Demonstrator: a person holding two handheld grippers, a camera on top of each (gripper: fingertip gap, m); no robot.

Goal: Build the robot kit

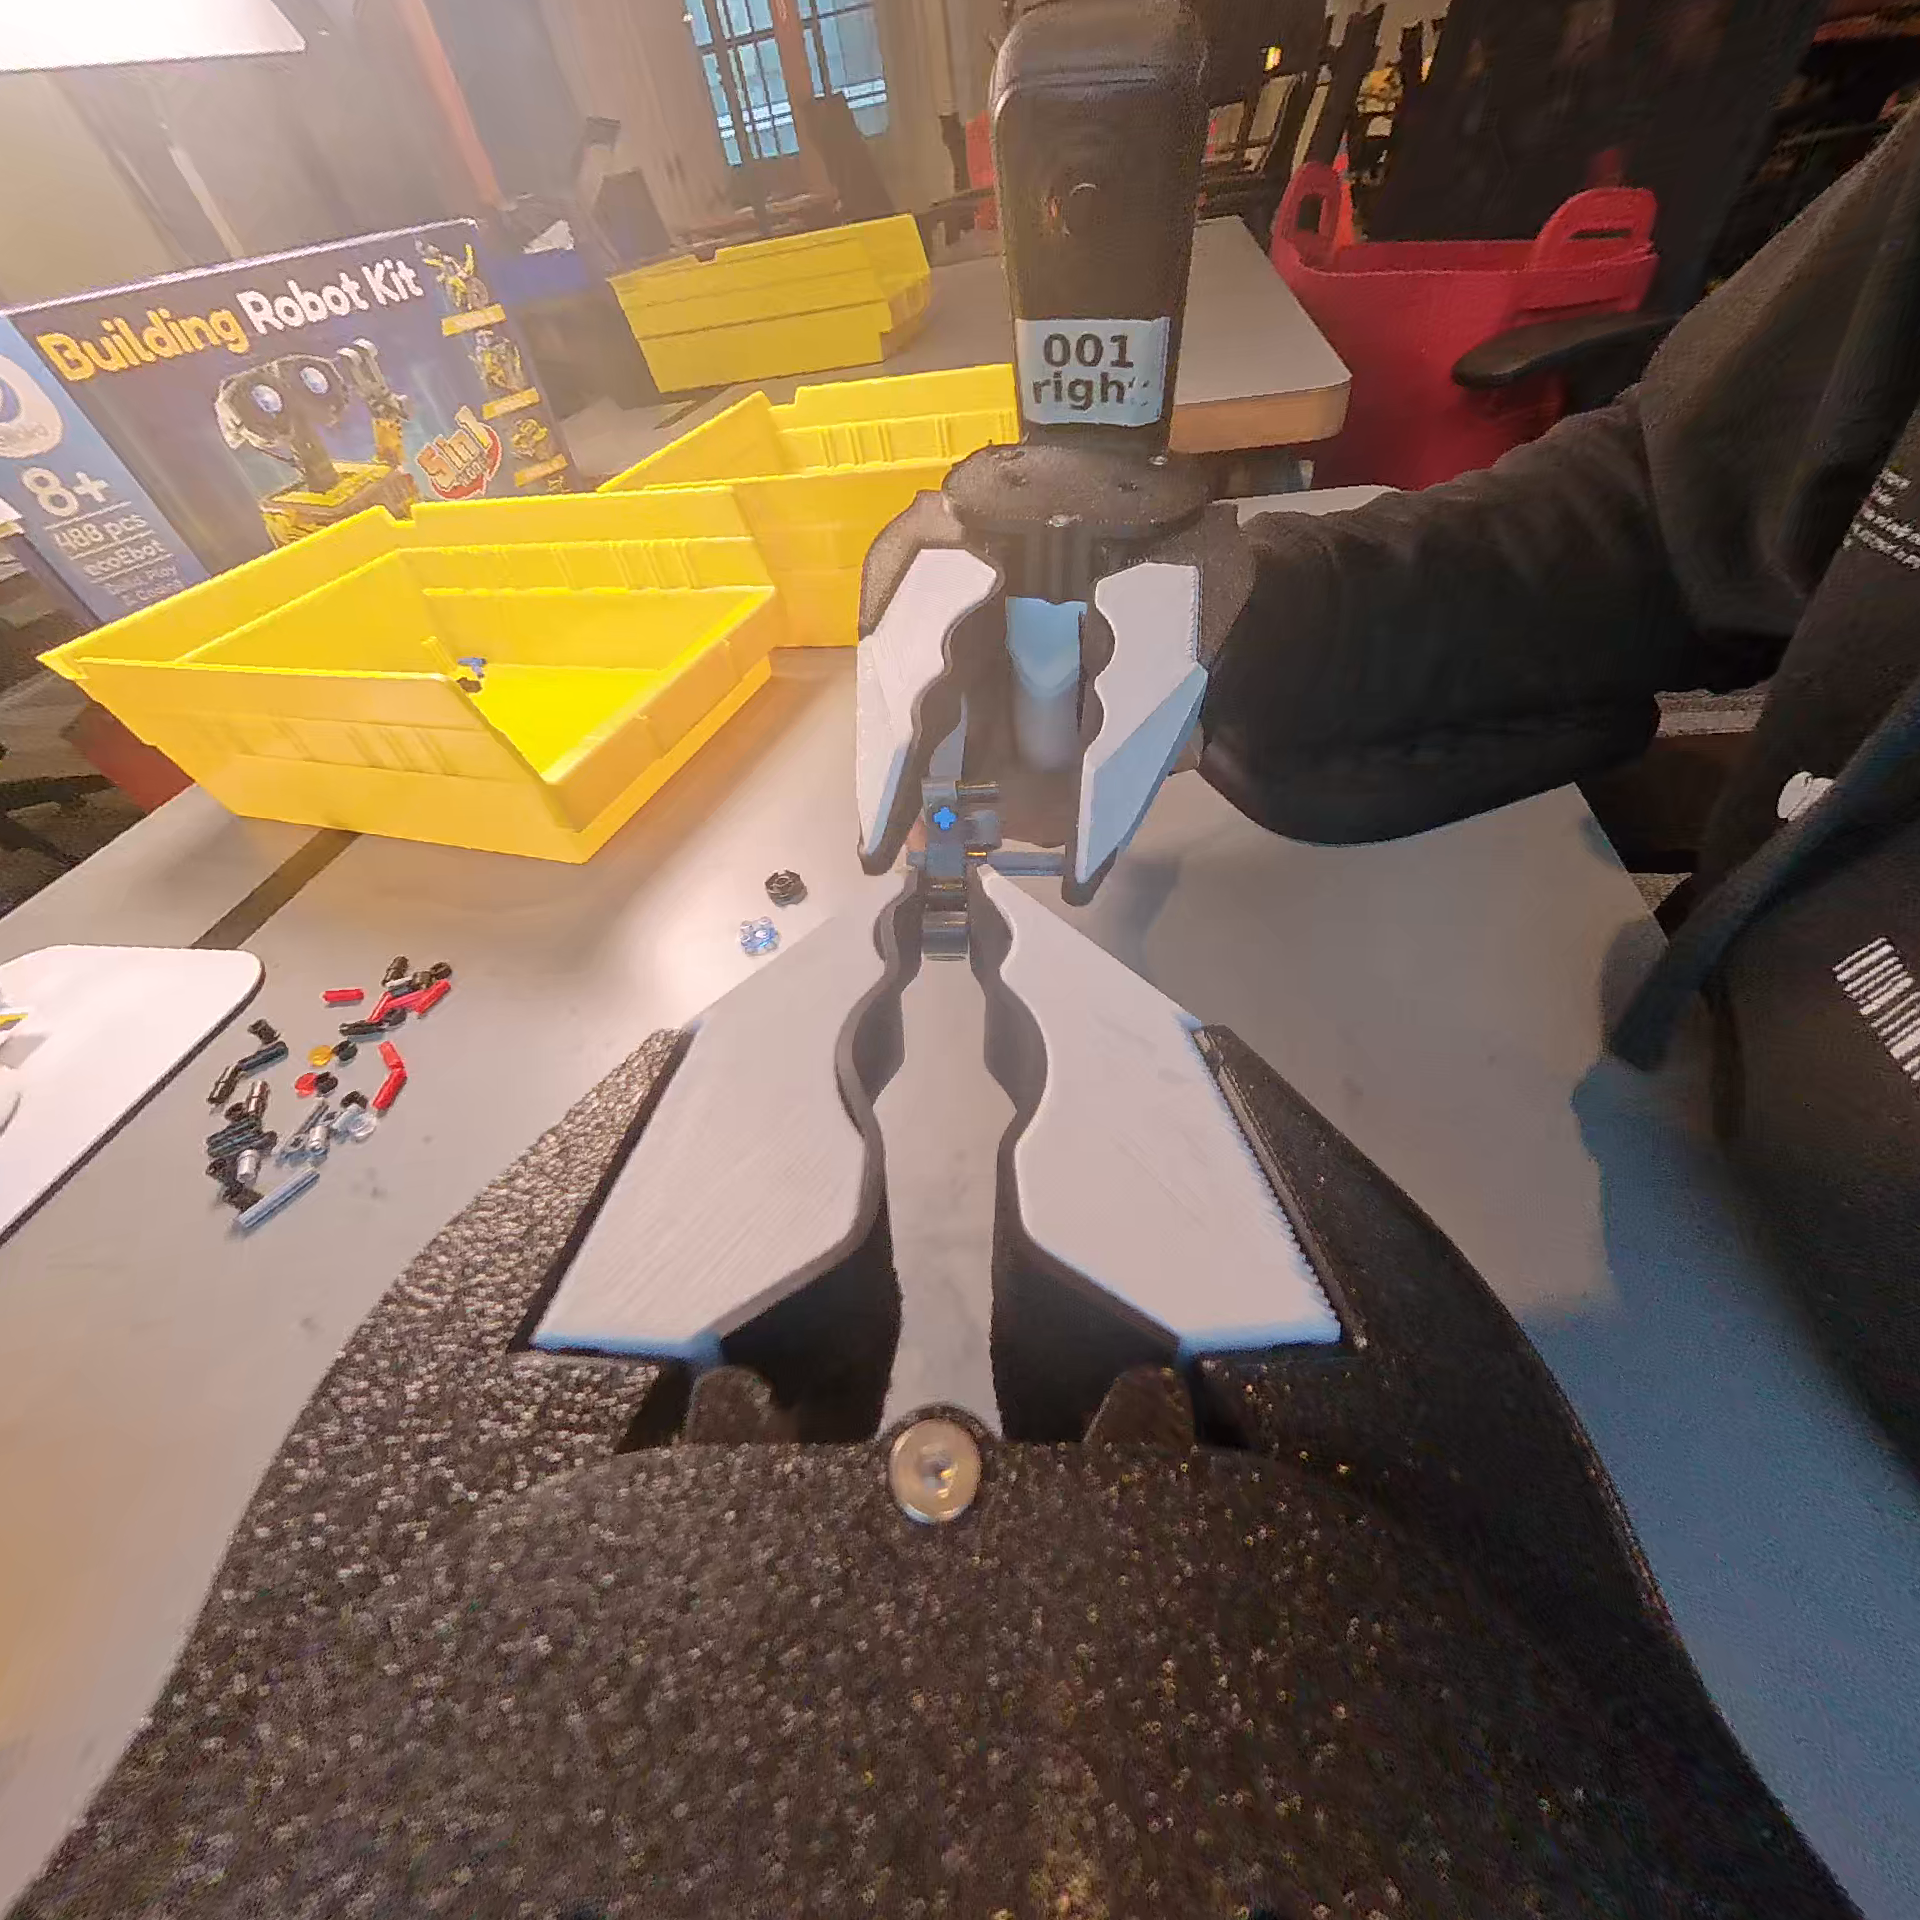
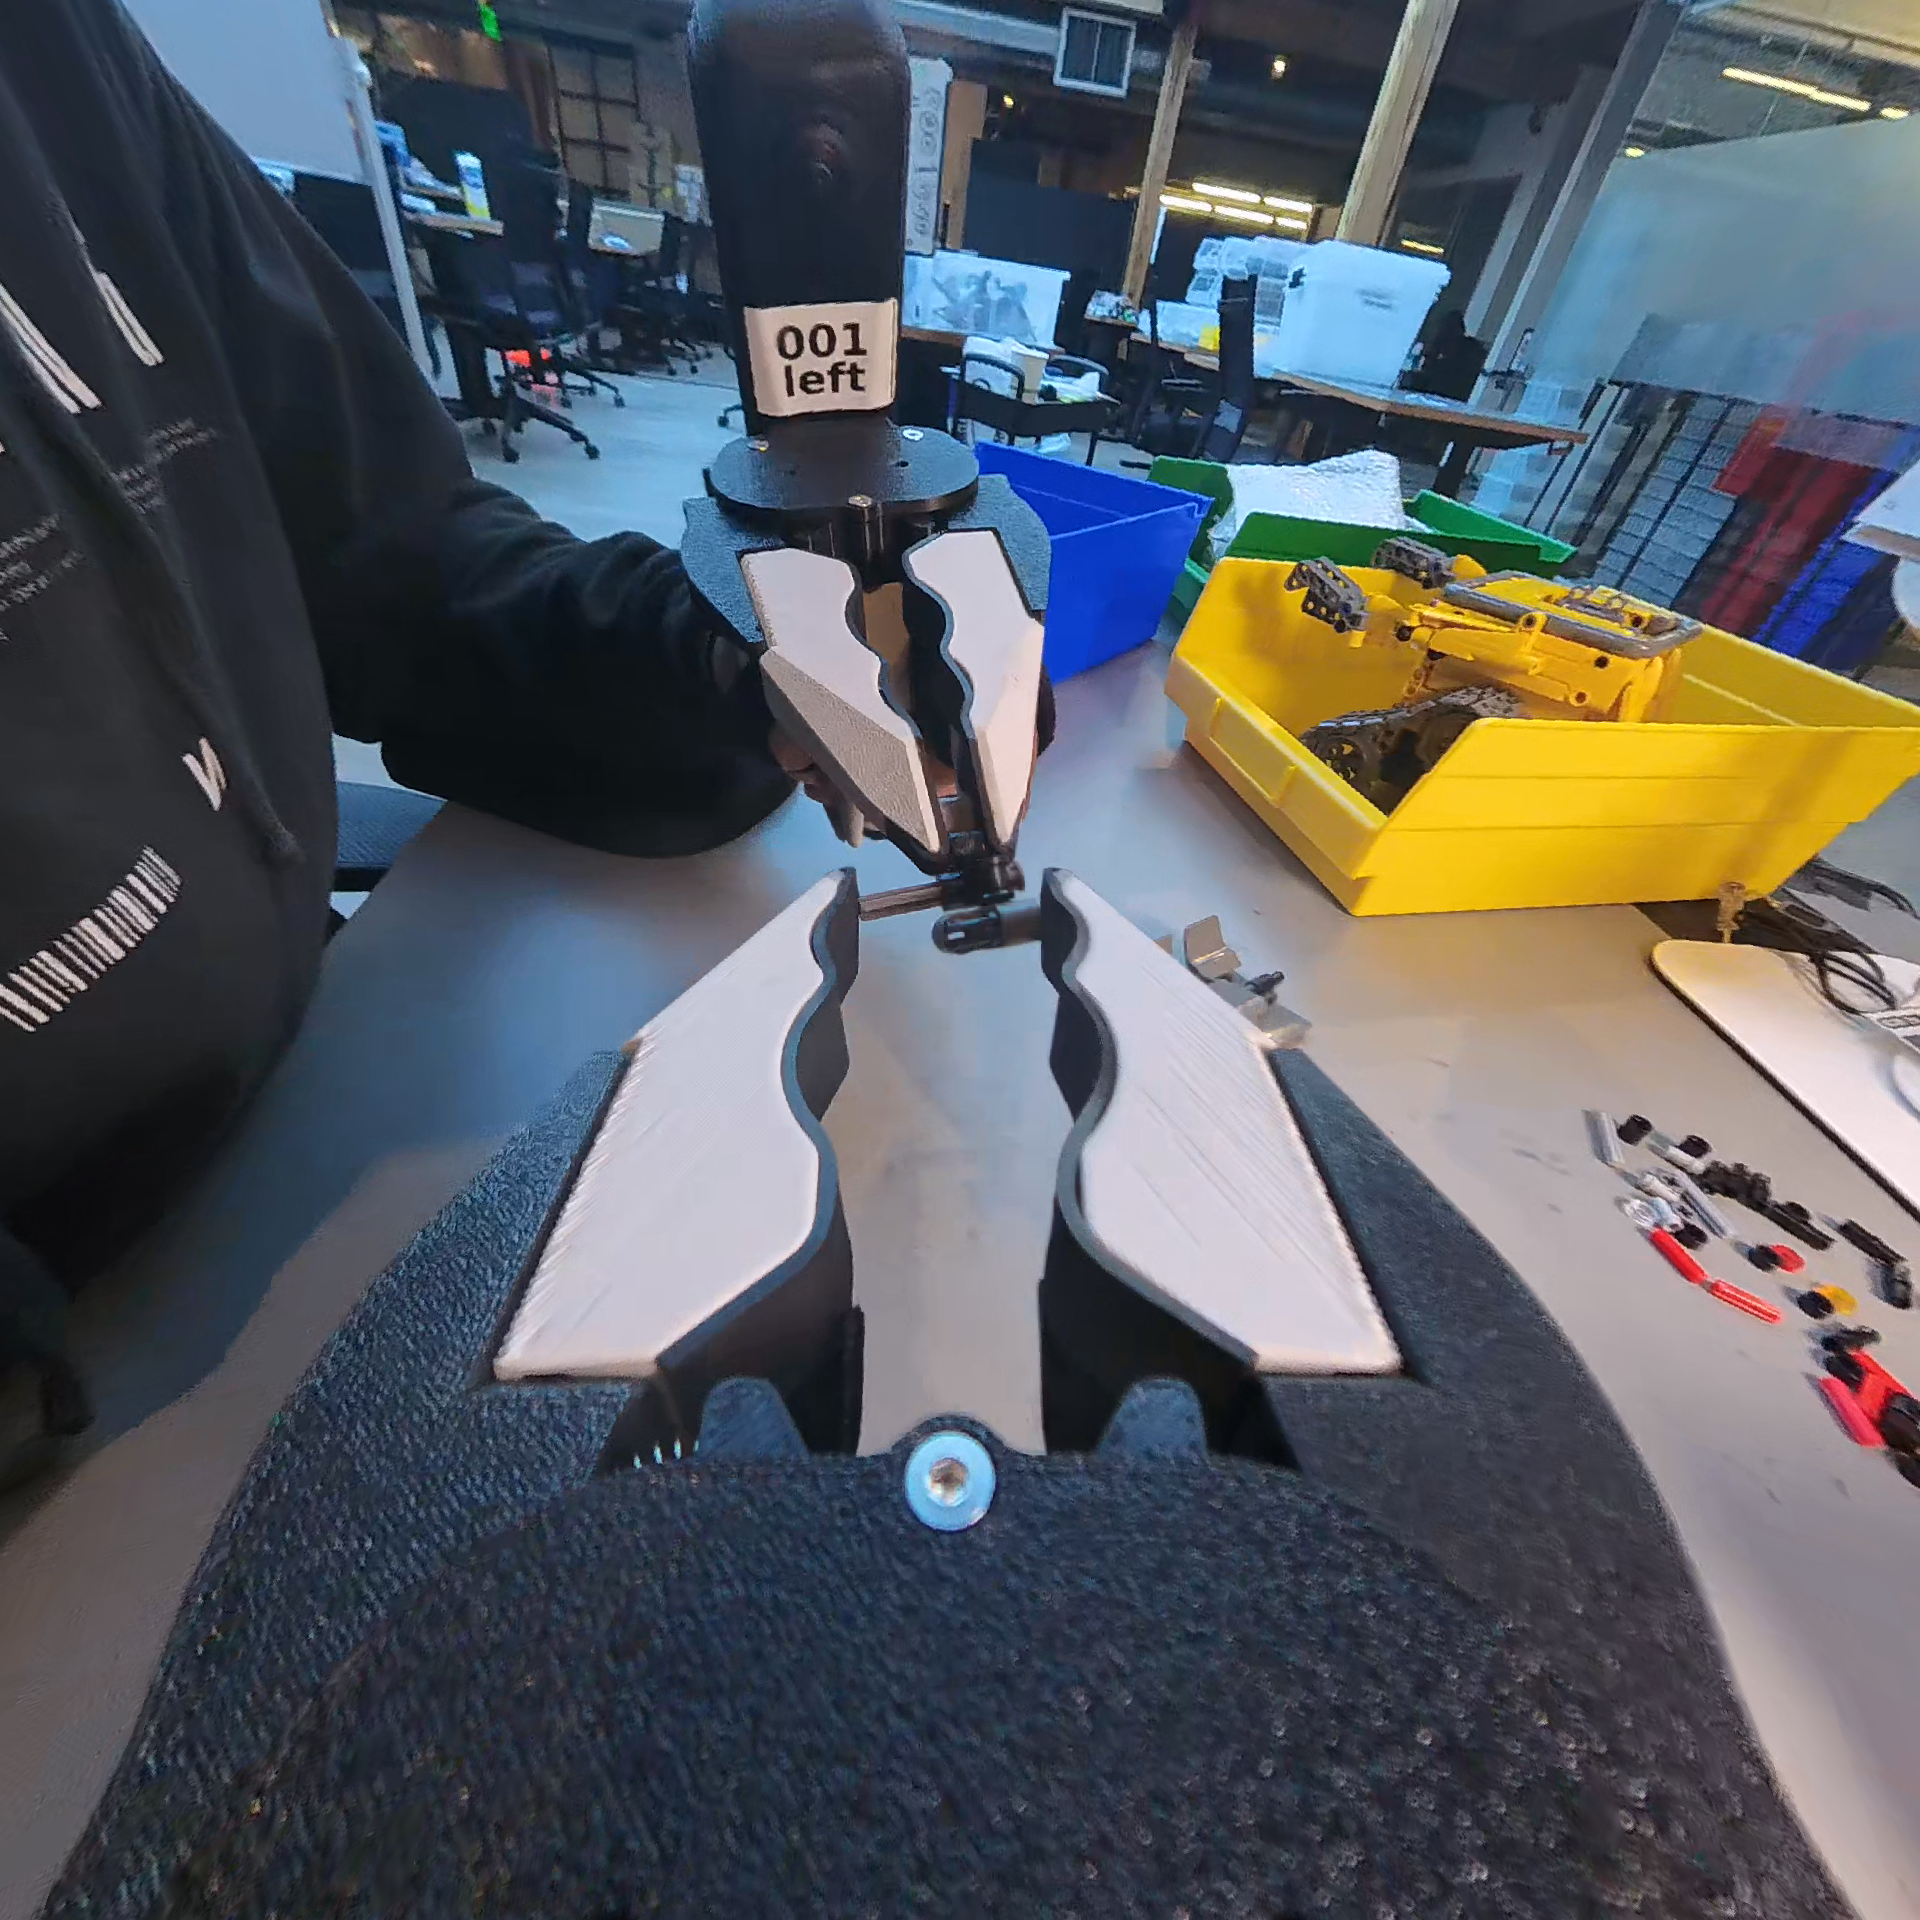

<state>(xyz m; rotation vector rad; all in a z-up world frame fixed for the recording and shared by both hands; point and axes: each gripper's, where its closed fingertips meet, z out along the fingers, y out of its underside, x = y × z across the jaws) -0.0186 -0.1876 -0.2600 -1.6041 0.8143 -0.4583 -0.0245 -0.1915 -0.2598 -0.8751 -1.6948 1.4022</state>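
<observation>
My left gripper [image 1: 945, 883] is shut on a small dark grey and black brick assembly [image 1: 943, 831] with a blue cross pin, held just above the grey table [image 1: 1299, 987]. My right gripper [image 1: 979, 878] faces it from the far side. In the right wrist view the right gripper [image 2: 948, 883] has its jaws apart around the assembly [image 2: 977, 920]. A thin grey axle reaches the left fingertip [image 2: 844, 894], and a black connector ends near the right one. The left gripper [image 2: 971, 857] pinches the assembly from above. A person's dark sleeves hold both grippers.
Empty yellow bins [image 1: 416, 727] and a kit box [image 1: 260, 395] stand at the left. Loose small parts [image 1: 312, 1060] lie by a white board [image 1: 104, 1039]. A yellow bin [image 2: 1558, 831] holds a yellow tracked model [image 2: 1507, 644], with blue [image 2: 1101, 561] and green [image 2: 1351, 540] bins behind it. Left and right tips are no more than a few centimetres apart.
</observation>
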